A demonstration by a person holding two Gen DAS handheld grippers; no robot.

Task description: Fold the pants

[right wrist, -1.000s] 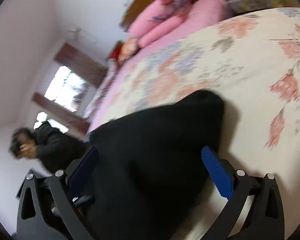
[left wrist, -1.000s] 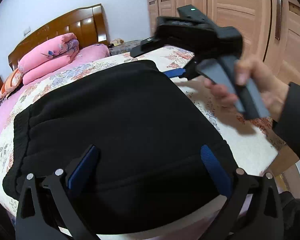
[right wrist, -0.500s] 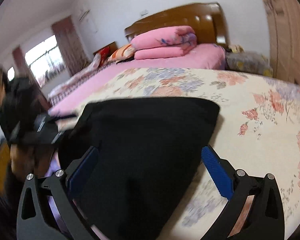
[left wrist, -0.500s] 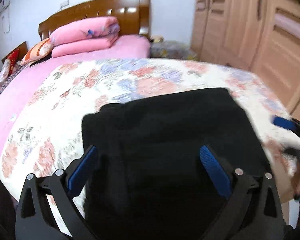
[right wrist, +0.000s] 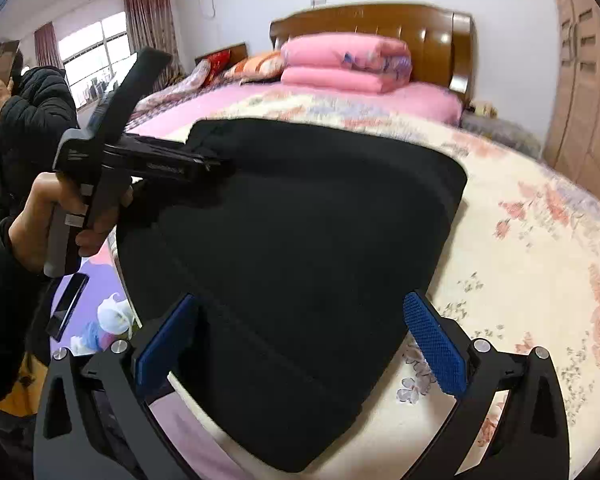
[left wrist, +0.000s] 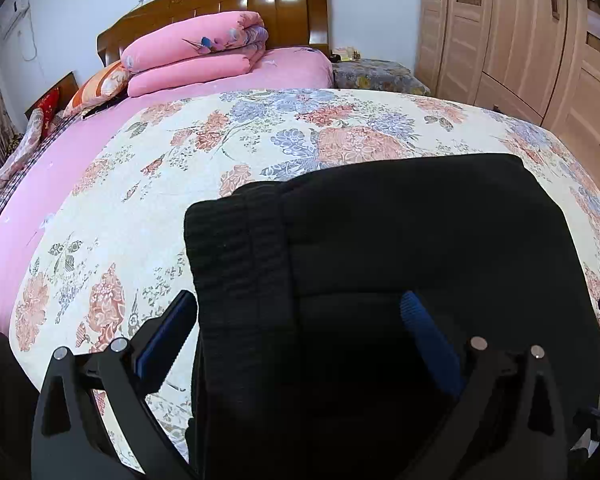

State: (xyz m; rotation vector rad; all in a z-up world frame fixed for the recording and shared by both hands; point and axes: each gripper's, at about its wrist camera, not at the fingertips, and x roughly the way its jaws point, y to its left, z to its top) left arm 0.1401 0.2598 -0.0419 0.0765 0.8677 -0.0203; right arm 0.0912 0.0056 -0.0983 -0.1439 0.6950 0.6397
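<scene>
The black pants (left wrist: 400,248) lie folded into a thick rectangle on the floral bedspread (left wrist: 180,184), near the bed's front edge. The ribbed waistband (left wrist: 236,256) is on the left side. My left gripper (left wrist: 300,340) is open and empty, hovering over the pants' near edge. My right gripper (right wrist: 300,344) is open and empty above the pants (right wrist: 300,220) near their front corner. In the right wrist view the left gripper's fingers (right wrist: 196,166) point at the pants' left edge, held by a hand (right wrist: 40,216).
A folded pink quilt (left wrist: 196,60) and pillows lie by the wooden headboard (left wrist: 240,4). A wooden wardrobe (left wrist: 520,32) stands to the right. A person in a dark jacket (right wrist: 24,120) stands left of the bed. A phone (right wrist: 66,304) lies on the floor.
Both grippers have pulled back from the pants and swung round to face the headboard. The pants lie still in the same folded shape.
</scene>
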